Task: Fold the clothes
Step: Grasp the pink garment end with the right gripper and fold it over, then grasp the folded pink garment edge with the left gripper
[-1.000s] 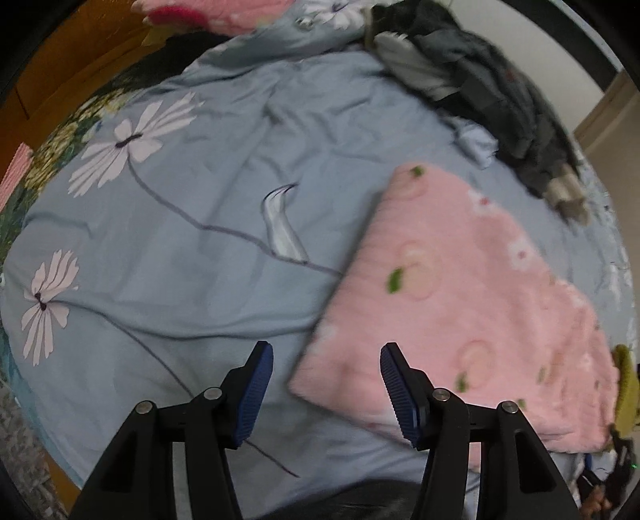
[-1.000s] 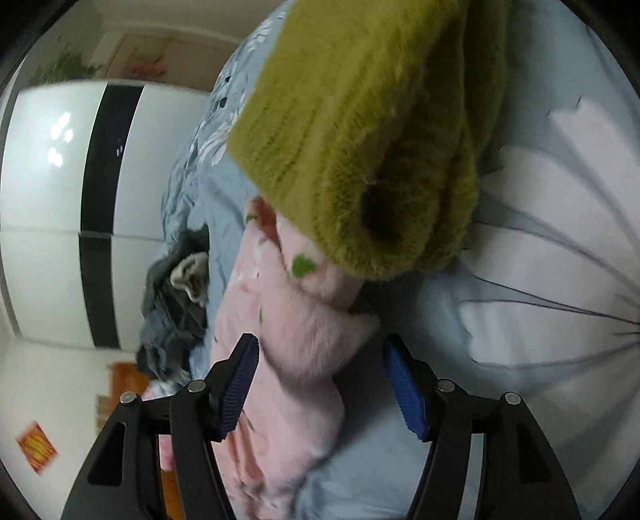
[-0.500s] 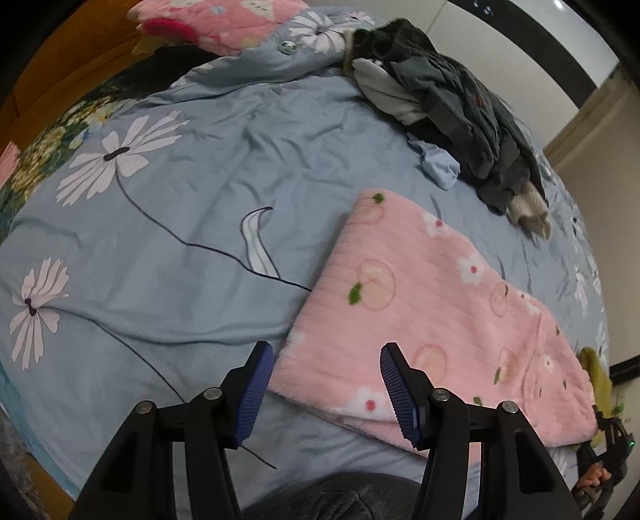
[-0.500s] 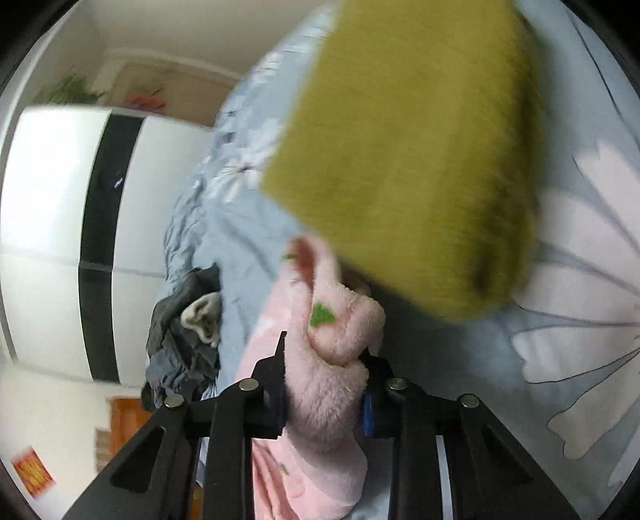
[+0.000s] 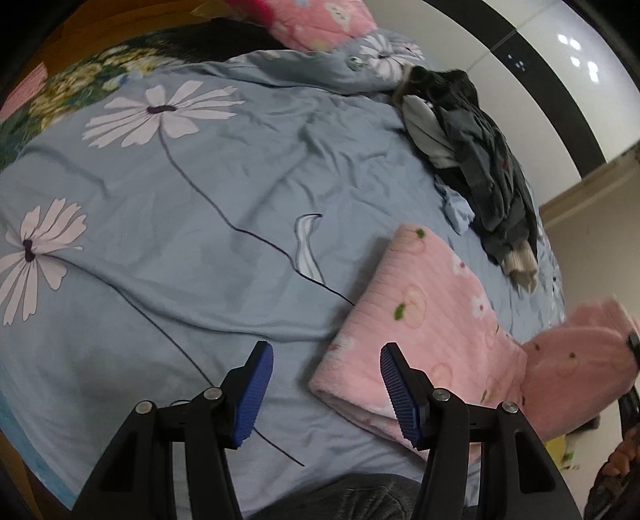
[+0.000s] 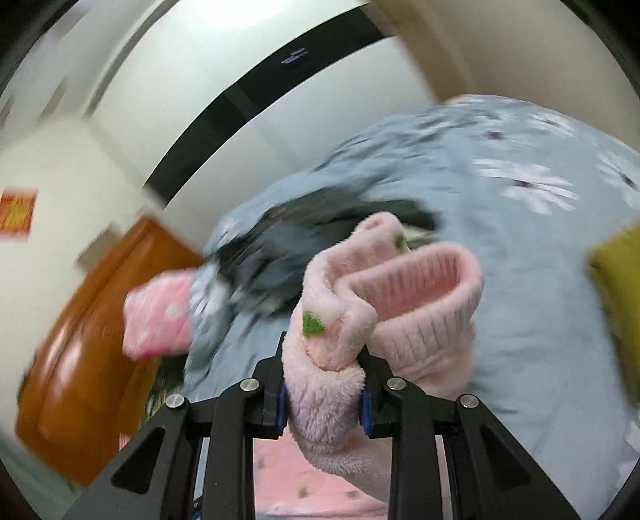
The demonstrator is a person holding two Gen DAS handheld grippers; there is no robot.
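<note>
While the pink fleece is held at one end: the lines below run from near to far.
Right gripper: jaws clamped narrow on a bunched fold of the pink fleece garment, lifted clear of the bed; a ribbed cuff opens just beyond the pinch.
Left gripper: jaws spread wide, holding nothing, hovering over the near left corner of the garment.
Pink fleece garment: flat on the blue floral bedsheet, right of centre; its right end is raised and blurred.
Olive fleece piece: at the right edge of the right wrist view, on the sheet.
Dark clothes pile: far right on the bed, beyond the pink garment, apart from it.
Pink pillow: at the far end of the bed.
Wardrobe: white with a black stripe, behind the bed.
</note>
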